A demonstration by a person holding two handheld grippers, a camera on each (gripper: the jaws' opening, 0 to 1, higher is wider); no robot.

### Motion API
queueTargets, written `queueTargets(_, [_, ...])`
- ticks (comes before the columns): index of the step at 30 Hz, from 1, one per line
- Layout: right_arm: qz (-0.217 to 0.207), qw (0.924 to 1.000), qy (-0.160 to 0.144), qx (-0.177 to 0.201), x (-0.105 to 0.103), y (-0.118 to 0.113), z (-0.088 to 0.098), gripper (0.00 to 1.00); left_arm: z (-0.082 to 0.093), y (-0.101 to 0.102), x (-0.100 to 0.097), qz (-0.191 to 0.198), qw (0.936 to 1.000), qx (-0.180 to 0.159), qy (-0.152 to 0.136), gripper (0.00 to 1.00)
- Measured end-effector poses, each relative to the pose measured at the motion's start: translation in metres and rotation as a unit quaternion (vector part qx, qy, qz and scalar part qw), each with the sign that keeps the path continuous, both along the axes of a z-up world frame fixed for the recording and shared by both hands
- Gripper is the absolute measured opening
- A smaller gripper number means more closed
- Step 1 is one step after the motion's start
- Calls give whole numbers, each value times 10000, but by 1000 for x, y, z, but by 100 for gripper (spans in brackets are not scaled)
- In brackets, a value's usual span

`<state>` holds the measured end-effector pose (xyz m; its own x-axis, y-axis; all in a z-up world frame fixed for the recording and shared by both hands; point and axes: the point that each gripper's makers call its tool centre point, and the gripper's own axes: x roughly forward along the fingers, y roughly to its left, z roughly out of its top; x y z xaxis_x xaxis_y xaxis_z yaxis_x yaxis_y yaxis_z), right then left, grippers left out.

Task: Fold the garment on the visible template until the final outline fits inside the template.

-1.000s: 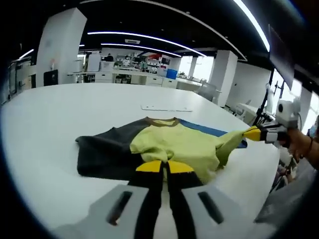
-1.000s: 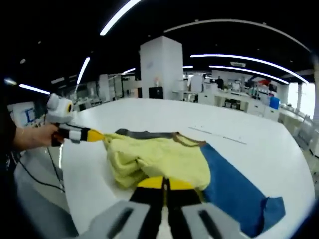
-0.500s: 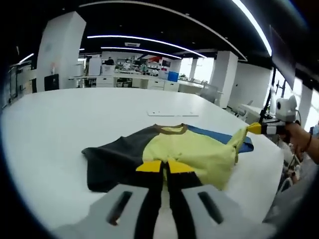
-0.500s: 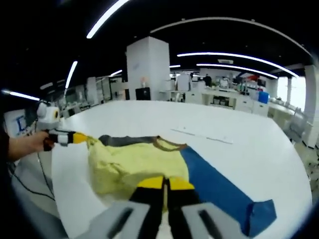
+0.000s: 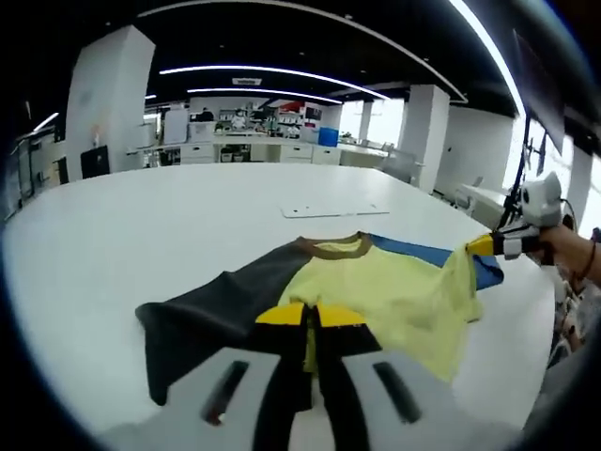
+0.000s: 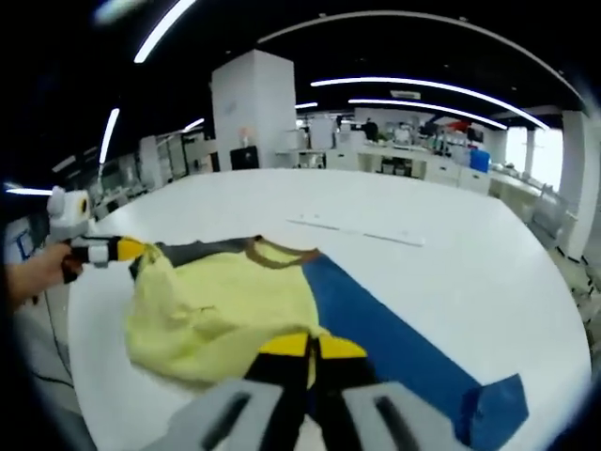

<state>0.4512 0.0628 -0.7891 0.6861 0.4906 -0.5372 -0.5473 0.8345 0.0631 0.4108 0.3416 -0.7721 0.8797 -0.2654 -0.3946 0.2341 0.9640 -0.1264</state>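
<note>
The left hand-held gripper (image 5: 311,319), jaws pressed together, pinches the near hem of the soft yellow, charcoal and blue colour-block garment (image 5: 376,291). The right hand-held gripper (image 6: 311,349) likewise pinches the hem's other corner. Over the last second both have drawn apart, so the bunched yellow panel now hangs stretched between them above the white desk (image 5: 141,225); the garment seems readied for laying flat. No template outline, brand or writing can be made out.
</note>
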Motion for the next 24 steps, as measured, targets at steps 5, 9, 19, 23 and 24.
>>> queueTargets(5, [-118,9998,137,-108,15,-1,-18,0,-10,3,15,26,9998,141,152,0])
queueTargets(9, [-173,9994,251,-182,16,-4,-27,0,-17,10,27,57,9996,162,228,0])
queueTargets(19, [-158,9977,447,-490,13,-5,-45,0,-37,9,36,97,9988,194,438,0])
queueTargets(23, [-171,9971,541,-516,15,-6,-52,0,-42,9,39,128,9985,238,477,0])
queueTargets(24, [-174,9969,566,-513,15,-7,-53,0,-44,10,40,130,9984,235,488,0])
